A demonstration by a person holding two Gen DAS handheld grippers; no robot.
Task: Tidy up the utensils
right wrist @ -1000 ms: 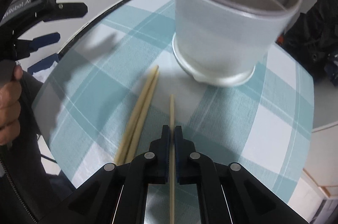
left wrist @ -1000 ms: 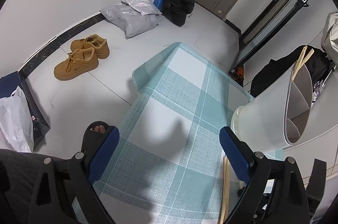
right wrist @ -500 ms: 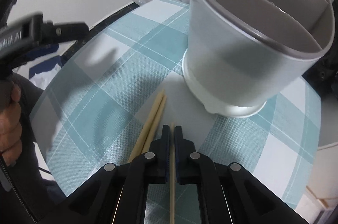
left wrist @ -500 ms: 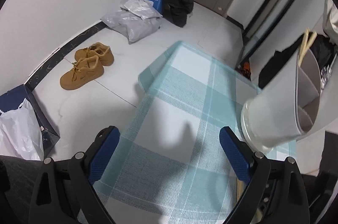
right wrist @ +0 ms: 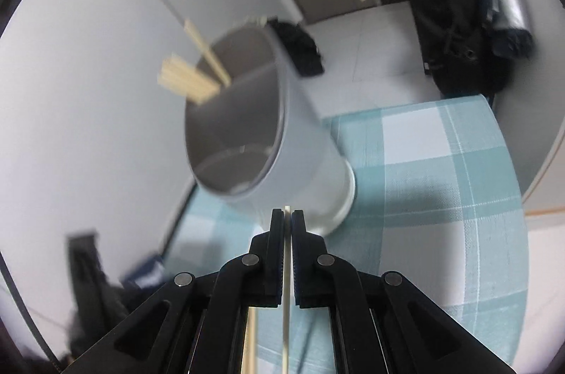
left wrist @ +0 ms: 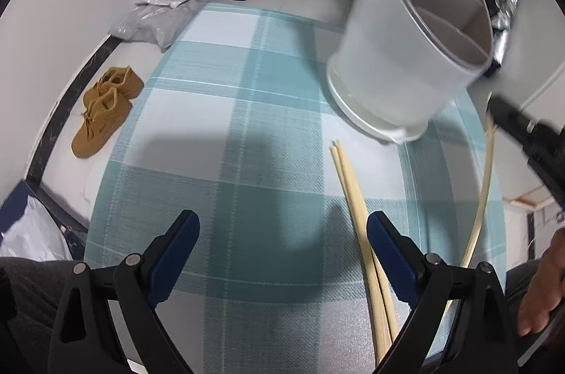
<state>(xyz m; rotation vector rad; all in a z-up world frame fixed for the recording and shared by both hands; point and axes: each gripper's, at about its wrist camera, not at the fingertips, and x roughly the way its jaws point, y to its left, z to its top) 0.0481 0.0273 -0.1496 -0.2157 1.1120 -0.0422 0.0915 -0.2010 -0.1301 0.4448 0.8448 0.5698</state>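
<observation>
Chopstick (right wrist: 286, 271) clamped in my right claw (right wrist: 287, 218) rises toward the holder (right wrist: 282, 141), left claw (left wrist: 282, 232) apart over the table's (left wrist: 212, 134) remaining pair (left wrist: 356, 208).

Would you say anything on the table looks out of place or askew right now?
Nothing looks spilled or damaged. The only loose items are a pair of chopsticks lying flat on the checked tablecloth beside the upright utensil holder, which already holds others. The right gripper grips a single chopstick.

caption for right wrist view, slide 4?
Right gripper clamps one chopstick, aimed at the divided holder.
</observation>
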